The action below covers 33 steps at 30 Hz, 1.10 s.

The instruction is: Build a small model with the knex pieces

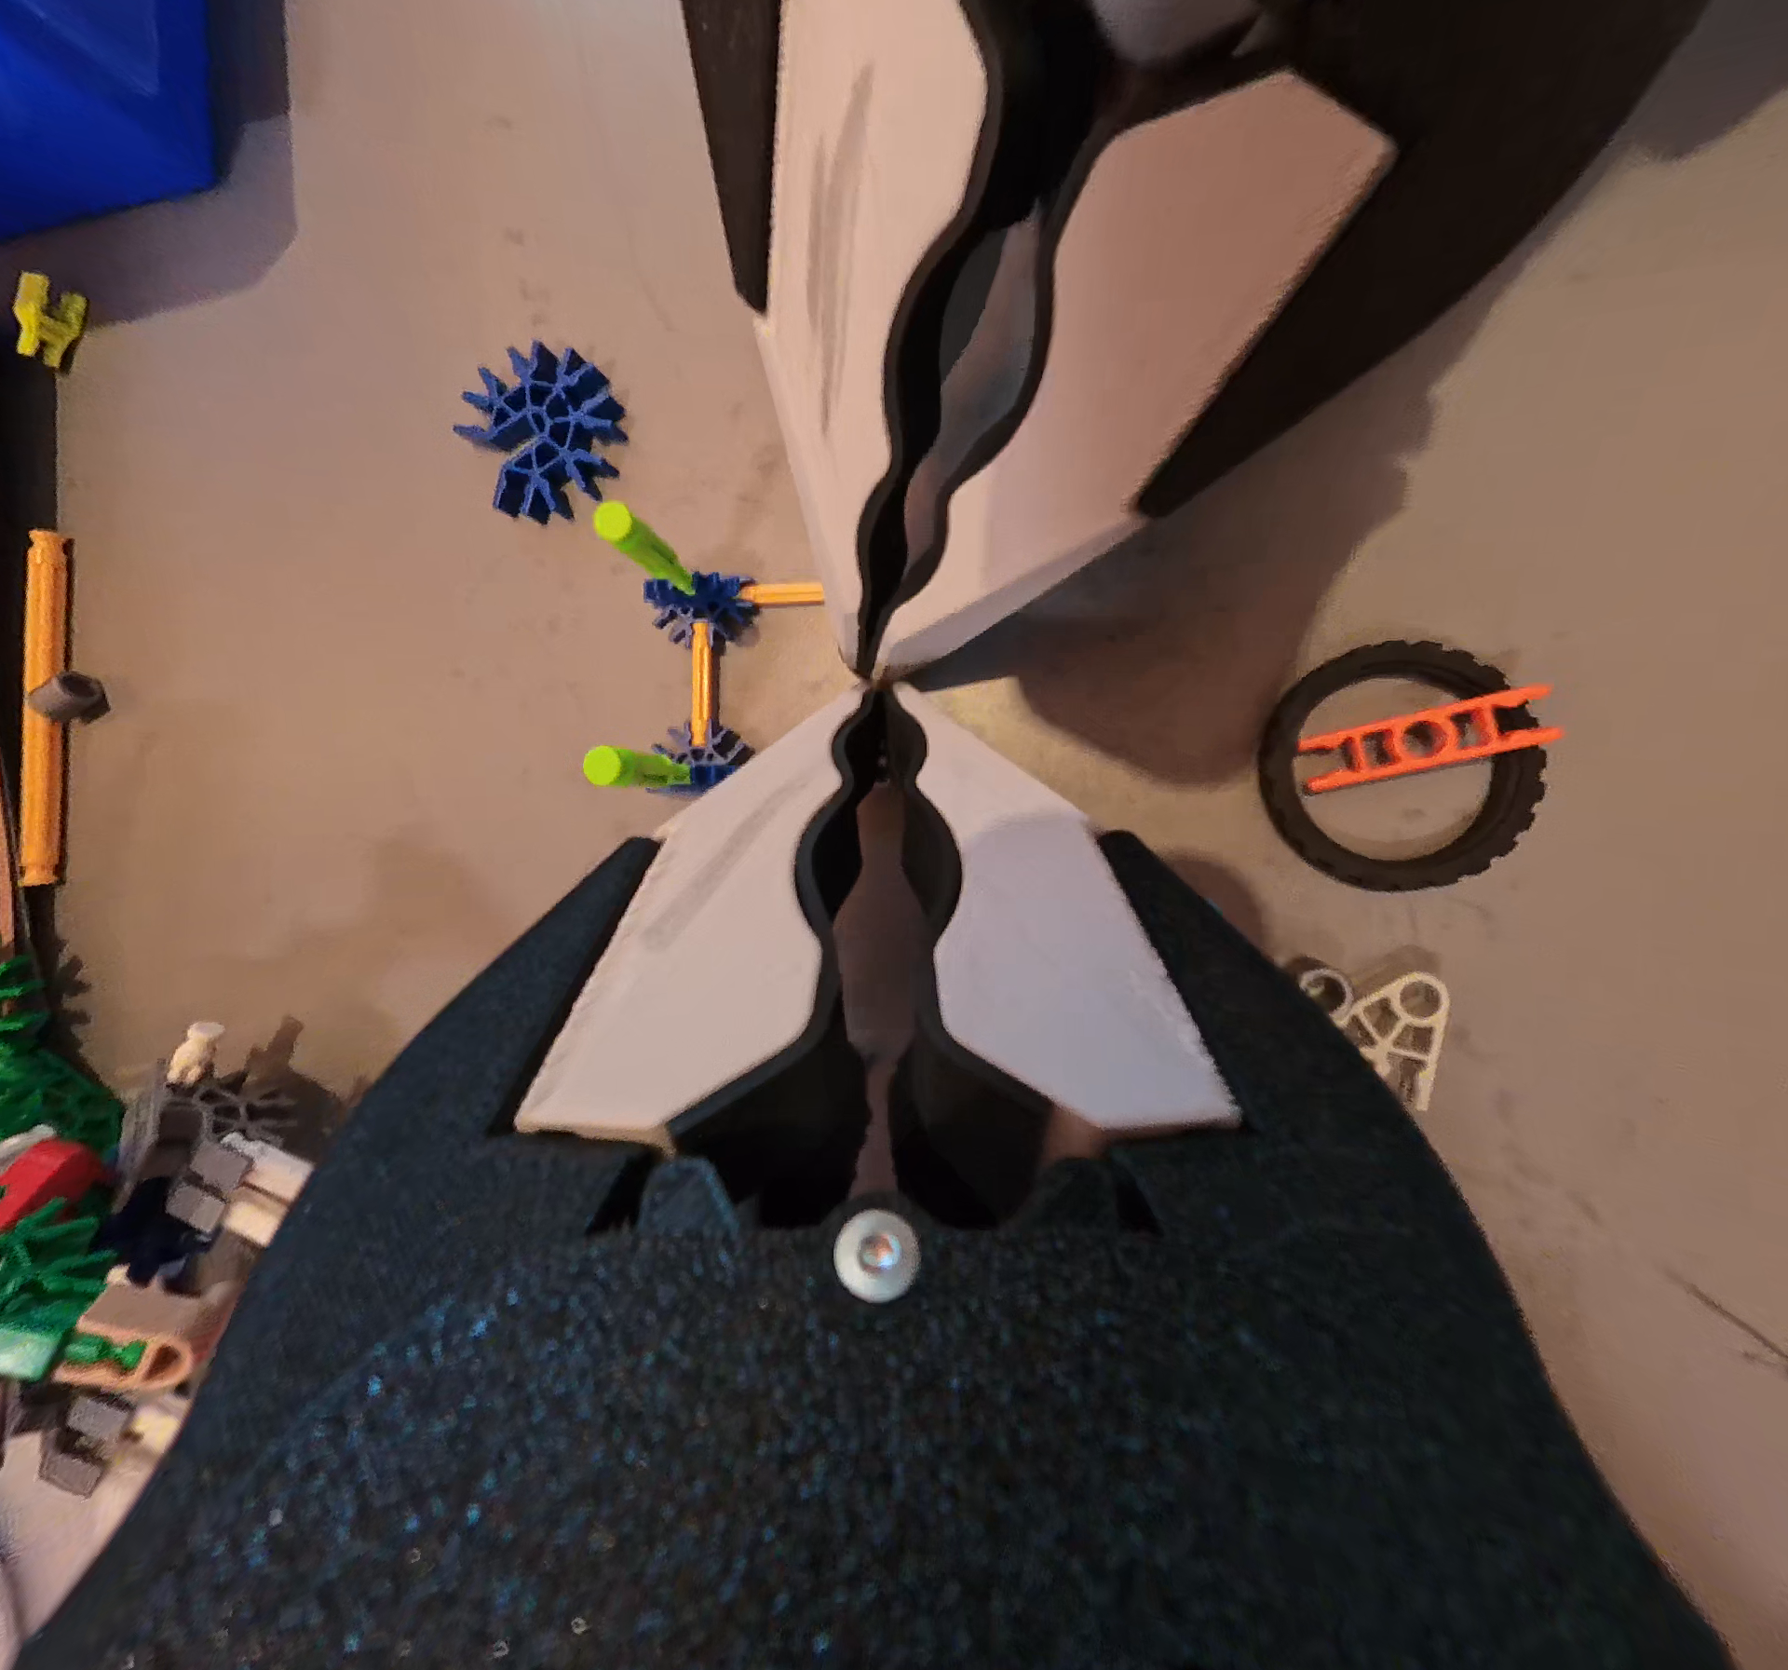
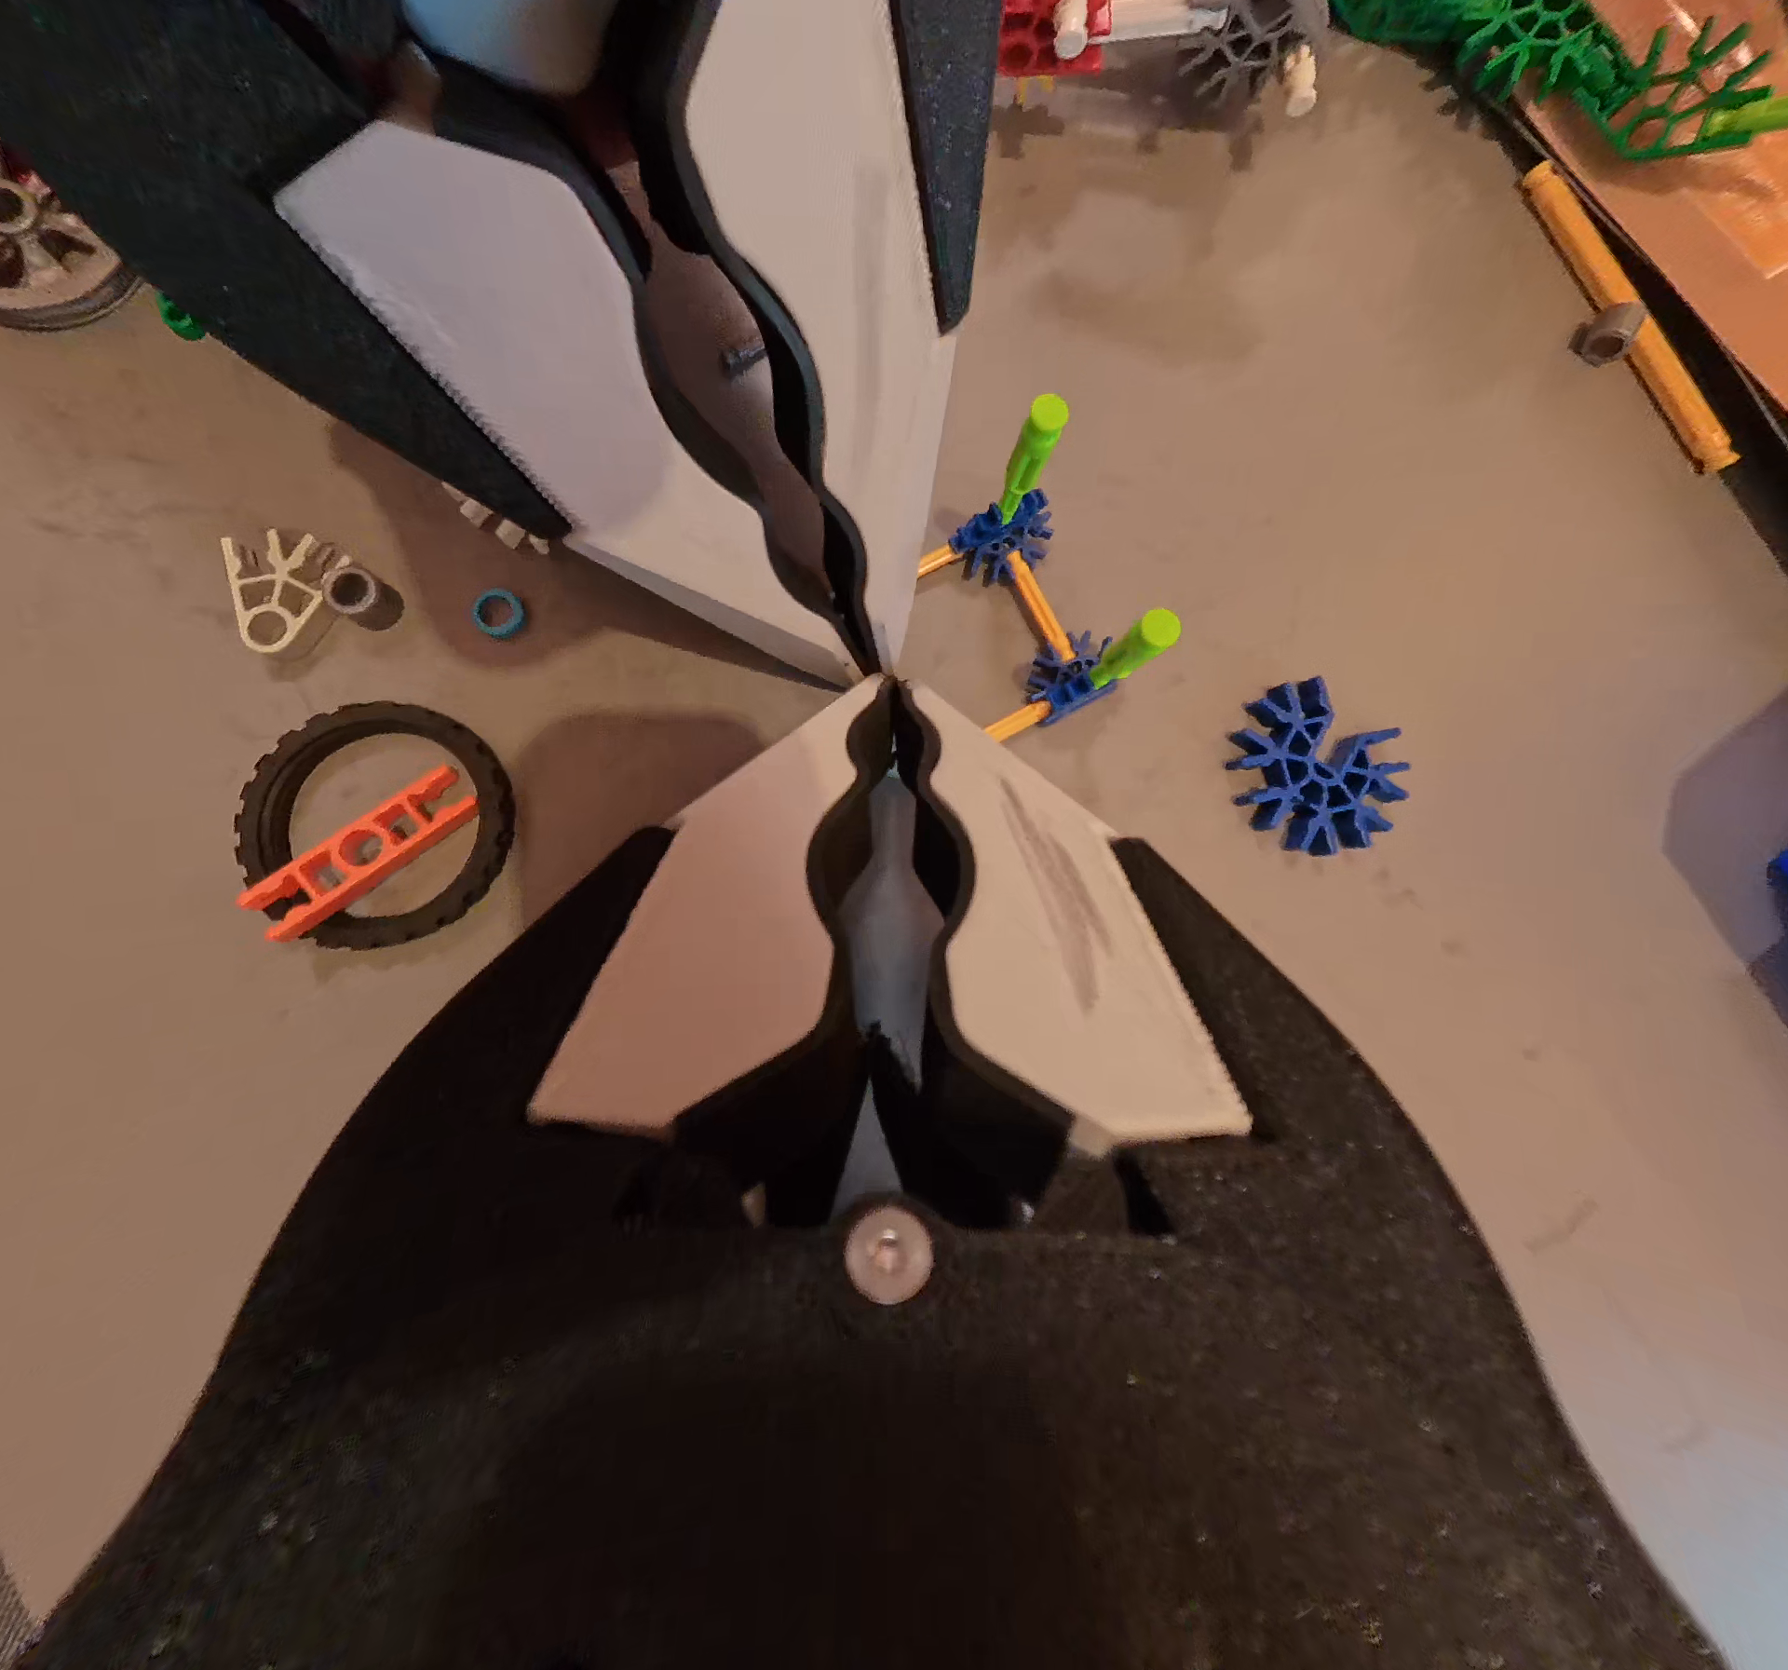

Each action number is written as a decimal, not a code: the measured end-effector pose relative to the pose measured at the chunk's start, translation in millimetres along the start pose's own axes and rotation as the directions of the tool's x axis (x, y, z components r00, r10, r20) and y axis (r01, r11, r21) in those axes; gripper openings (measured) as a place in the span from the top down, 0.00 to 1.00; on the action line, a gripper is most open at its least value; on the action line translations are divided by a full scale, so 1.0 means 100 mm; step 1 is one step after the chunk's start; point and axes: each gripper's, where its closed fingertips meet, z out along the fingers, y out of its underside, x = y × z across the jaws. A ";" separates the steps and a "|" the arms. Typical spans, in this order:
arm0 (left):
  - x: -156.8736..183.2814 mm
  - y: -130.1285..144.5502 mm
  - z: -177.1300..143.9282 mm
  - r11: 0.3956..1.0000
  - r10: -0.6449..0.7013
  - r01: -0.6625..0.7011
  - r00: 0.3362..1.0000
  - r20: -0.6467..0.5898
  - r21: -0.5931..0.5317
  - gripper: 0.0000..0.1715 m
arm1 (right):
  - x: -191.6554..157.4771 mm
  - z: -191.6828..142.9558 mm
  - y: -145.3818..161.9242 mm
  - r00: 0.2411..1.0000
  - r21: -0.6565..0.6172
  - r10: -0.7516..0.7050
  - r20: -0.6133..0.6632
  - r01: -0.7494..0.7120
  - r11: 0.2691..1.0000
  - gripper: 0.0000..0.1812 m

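Observation:
My left gripper (image 1: pixel 876 704) and my right gripper (image 2: pixel 890 695) are both shut and meet tip to tip just above the grey table. Each shows from the top in the other's view: the right gripper (image 1: pixel 869 666) and the left gripper (image 2: pixel 871 664). Beside the tips lies a small build of two blue connectors (image 1: pixel 711 606) (image 2: pixel 1001 540), thin orange rods (image 1: pixel 701 675) (image 2: pixel 1040 612) and two upright green rods (image 1: pixel 639 545) (image 2: pixel 1030 453). Two orange rod ends run under the fingers. What lies at the tips is hidden.
A loose blue connector (image 1: pixel 542 433) (image 2: pixel 1316 767) lies near the build. A black tyre (image 1: pixel 1393 871) (image 2: pixel 377 716) holds an orange-red piece (image 1: pixel 1422 738) (image 2: pixel 358 854). Also here are a white connector (image 1: pixel 1393 1024) (image 2: pixel 271 593), a teal ring (image 2: pixel 498 612), a long orange rod (image 1: pixel 44 704) (image 2: pixel 1625 317), a parts pile (image 1: pixel 97 1188) and a blue box (image 1: pixel 97 46). Both grippers' tips are close together, under 4 cm apart.

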 end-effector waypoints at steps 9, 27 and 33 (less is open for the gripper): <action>-0.14 -0.07 -0.46 0.997 0.000 0.005 0.998 -0.058 0.072 1.00 | 0.13 -0.30 -0.15 0.987 0.195 0.158 0.039 -0.163 0.967 0.97; -0.40 0.04 -0.21 0.998 -0.048 0.044 0.996 0.075 0.047 0.97 | 0.43 0.00 -0.17 0.984 0.148 0.165 -0.062 -0.155 0.977 0.98; -0.42 0.03 -0.23 0.997 -0.056 0.052 0.996 0.069 0.059 0.97 | 0.43 0.00 -0.21 0.982 0.184 0.182 -0.045 -0.171 0.968 0.98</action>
